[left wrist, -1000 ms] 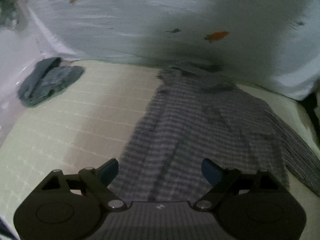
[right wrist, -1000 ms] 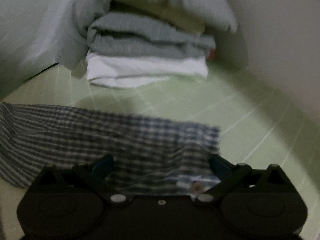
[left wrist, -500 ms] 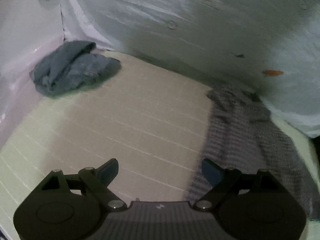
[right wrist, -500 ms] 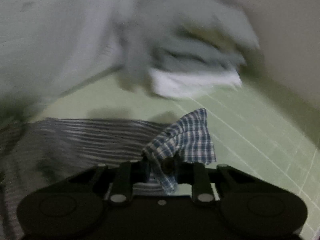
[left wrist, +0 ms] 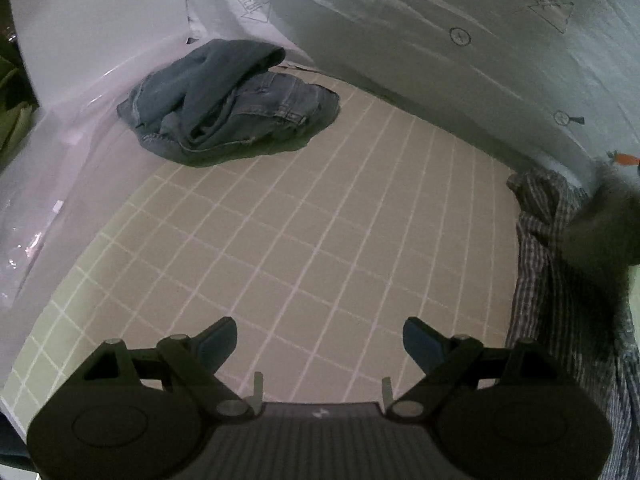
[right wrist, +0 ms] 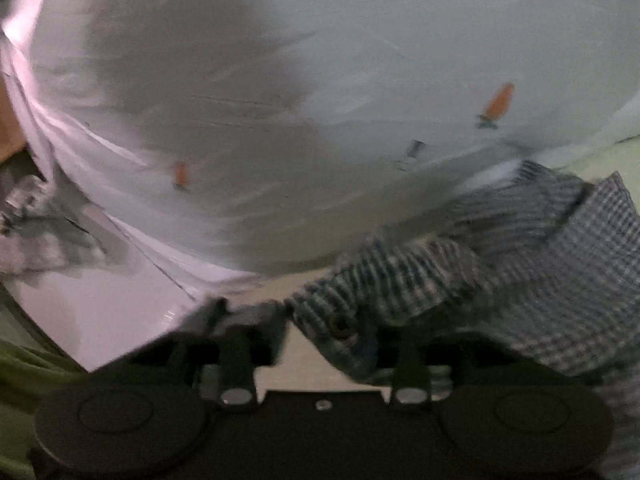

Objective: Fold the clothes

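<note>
Since a second ago, swung away from the checked shirt [left wrist: 560, 300], leaving it at the right edge of the left wrist frame on the gridded mat [left wrist: 320, 220]. Crumpled jeans [left wrist: 228, 100] now upper left, against the white sheet [left wrist: 400, 40]. Left gripper [left wrist: 318, 340] spread wide, empty. Right gripper [right wrist: 332, 332] lifted, blurred, jaws opening with the shirt's buttoned cuff [right wrist: 340, 322] between them, lower centre; grip unclear.

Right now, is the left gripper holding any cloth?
No: the left gripper stands open over the bare grid mat, with the checked shirt off to its side.
</note>
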`<act>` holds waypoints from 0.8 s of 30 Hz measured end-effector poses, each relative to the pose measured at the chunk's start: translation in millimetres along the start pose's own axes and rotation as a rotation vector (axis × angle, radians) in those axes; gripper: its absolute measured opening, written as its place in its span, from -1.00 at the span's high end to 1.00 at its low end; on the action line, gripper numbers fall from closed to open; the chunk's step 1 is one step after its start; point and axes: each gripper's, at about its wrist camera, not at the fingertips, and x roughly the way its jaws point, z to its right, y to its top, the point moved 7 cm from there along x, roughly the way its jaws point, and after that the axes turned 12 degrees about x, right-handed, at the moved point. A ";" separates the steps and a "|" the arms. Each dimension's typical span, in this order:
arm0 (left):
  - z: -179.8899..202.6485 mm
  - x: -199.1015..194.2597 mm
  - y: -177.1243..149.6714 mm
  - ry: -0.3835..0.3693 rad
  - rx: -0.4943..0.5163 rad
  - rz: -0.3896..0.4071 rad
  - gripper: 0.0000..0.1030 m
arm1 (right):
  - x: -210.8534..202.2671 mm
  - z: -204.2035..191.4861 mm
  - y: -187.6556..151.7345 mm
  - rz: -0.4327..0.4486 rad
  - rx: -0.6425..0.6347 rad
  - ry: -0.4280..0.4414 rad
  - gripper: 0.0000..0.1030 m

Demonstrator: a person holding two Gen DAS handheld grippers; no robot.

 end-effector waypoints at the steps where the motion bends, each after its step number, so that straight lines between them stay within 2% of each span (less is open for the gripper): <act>1: 1.9 -1.5 -1.5 -0.003 0.002 0.002 -0.75 | -4.6 3.6 -0.4 0.004 0.005 -0.012 -0.33; 3: 5.7 -4.4 -4.6 -0.009 0.006 0.005 -0.75 | -14.6 16.7 0.8 0.008 0.009 -0.054 -0.50; 7: 21.7 -9.9 -11.9 -0.018 0.025 0.008 -0.75 | -50.9 68.1 1.5 0.029 -0.010 -0.216 -0.57; 14: 72.4 -21.4 -36.4 -0.019 0.060 0.002 -0.75 | -148.5 183.8 -7.3 0.064 -0.128 -0.609 -0.59; 17: 96.2 -27.8 -49.3 -0.014 0.077 -0.005 -0.75 | -186.1 232.5 -11.8 0.050 -0.176 -0.749 -0.59; 19: 113.3 -31.5 -60.5 -0.007 0.089 -0.016 -0.75 | -209.8 264.2 -17.0 0.033 -0.171 -0.806 -0.59; 21: 128.0 -34.8 -71.6 0.003 0.099 -0.029 -0.75 | -228.5 292.2 -21.8 0.007 -0.143 -0.820 -0.56; 24: 144.2 -39.5 -88.5 0.014 0.107 -0.053 -0.75 | -238.6 316.9 -30.7 -0.048 -0.130 -0.815 -0.34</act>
